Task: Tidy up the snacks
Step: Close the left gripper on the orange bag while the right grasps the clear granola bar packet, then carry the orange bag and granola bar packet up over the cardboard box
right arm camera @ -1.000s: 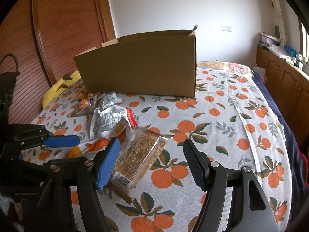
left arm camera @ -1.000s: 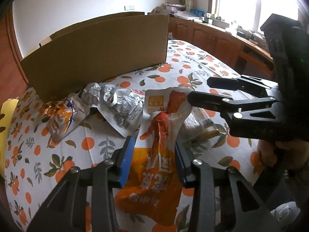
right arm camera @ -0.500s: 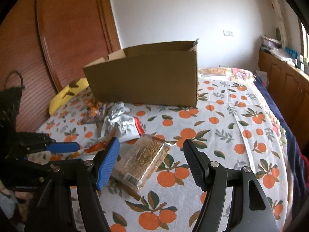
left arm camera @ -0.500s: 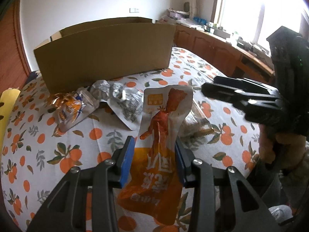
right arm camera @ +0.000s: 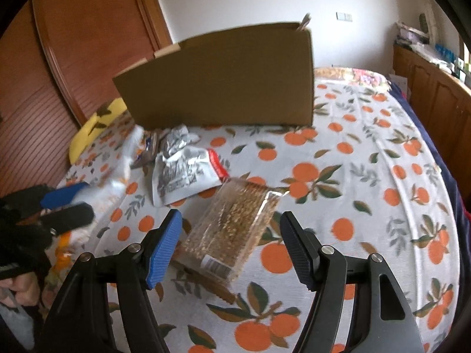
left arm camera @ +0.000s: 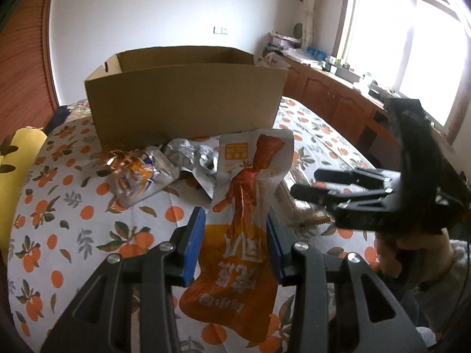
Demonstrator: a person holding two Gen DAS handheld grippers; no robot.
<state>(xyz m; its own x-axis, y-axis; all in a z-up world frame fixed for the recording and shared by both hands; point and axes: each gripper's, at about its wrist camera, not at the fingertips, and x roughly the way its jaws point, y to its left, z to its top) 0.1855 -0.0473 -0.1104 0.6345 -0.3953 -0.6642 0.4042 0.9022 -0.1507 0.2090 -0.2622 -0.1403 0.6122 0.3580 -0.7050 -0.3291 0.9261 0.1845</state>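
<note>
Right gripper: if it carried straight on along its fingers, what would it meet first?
Probably the clear-wrapped grain bar pack, lying on the orange-print cloth between the open right gripper fingers; depth is uncertain.

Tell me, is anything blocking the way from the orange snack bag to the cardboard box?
Only the box's own front wall. The left gripper holds the orange snack bag above the bedspread, with the cardboard box straight ahead. The silver packets lie low in front of it. The bag must go over the wall.

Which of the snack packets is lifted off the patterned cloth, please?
The orange-and-white pouch, pinched between the left gripper fingers; the silver packets and clear seed-bar pack lie flat.
</note>
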